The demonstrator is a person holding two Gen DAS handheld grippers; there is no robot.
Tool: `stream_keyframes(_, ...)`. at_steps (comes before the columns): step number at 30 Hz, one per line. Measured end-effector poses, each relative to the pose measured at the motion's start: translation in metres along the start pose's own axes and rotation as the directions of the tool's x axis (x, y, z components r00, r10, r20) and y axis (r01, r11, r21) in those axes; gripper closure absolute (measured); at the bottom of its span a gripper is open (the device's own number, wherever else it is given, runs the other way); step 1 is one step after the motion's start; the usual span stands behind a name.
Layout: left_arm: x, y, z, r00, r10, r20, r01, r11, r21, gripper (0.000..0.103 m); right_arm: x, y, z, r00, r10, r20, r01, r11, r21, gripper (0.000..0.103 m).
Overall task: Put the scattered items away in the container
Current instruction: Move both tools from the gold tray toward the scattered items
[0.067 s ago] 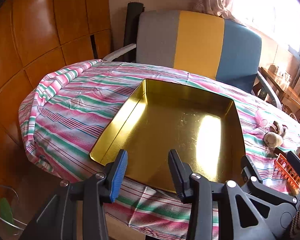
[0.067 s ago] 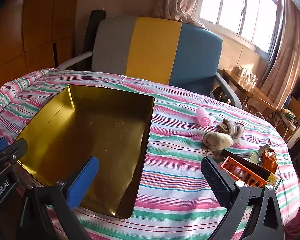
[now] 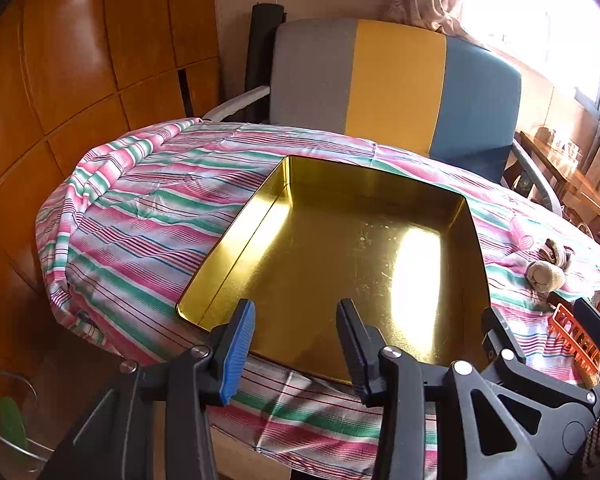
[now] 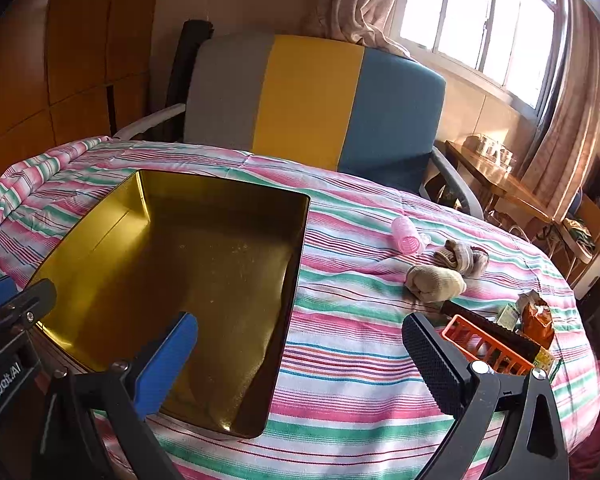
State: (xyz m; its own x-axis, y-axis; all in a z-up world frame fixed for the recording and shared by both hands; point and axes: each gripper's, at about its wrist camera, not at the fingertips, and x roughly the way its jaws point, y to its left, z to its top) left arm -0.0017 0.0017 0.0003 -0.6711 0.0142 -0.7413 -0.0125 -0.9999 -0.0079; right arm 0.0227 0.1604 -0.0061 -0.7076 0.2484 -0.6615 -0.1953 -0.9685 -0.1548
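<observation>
**Both grippers empty at near edge of desk; items scattered right of tin**

Far left: orange wooden wall panels (image 3: 80, 80). Striped cloth (image 3: 148, 216) in pink, green and white draped over the desk, bunched at its left edge. Behind the desk, armchair (image 4: 312, 100) in grey, yellow and blue panels.

Left of centre: gold tin container (image 4: 100, 240), shallow, rectangular, nothing inside, resting flat on the cloth (image 4: 360, 320). Same container (image 3: 268, 216) seen straight ahead in left wrist view, sun glare on its floor.

Left gripper (image 3: 296, 344) poised over near rim of container, jaws parted with a moderate gap, holding nothing. Right gripper (image 4: 300, 364) just beside it on the right, jaws spread wide, holding nothing, straddling container's right wall and bare cloth.

Right of container, well apart from it: pink hair roller (image 4: 407, 236), then grey bundled sock (image 4: 462, 258), beige balled sock (image 4: 434, 282) touching or nearly touching it. Nearer, by desk's right edge: orange plastic rack (image 4: 484, 348) with a dark bar-shaped object (image 4: 496, 330) along its far side, snack packets (image 4: 536, 316) beyond. Exact contact there hard to tell.
</observation>
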Motion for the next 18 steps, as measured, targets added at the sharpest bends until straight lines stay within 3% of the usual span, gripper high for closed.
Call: stream_keyframes(18, 0.007, -0.013, -0.008, 0.999, 0.037, -0.024, -0.036, 0.999, 0.034, 0.060, 0.001, -0.006, -0.001, 1.000, 0.011, -0.005, -0.011, 1.000, 0.019, 0.000)
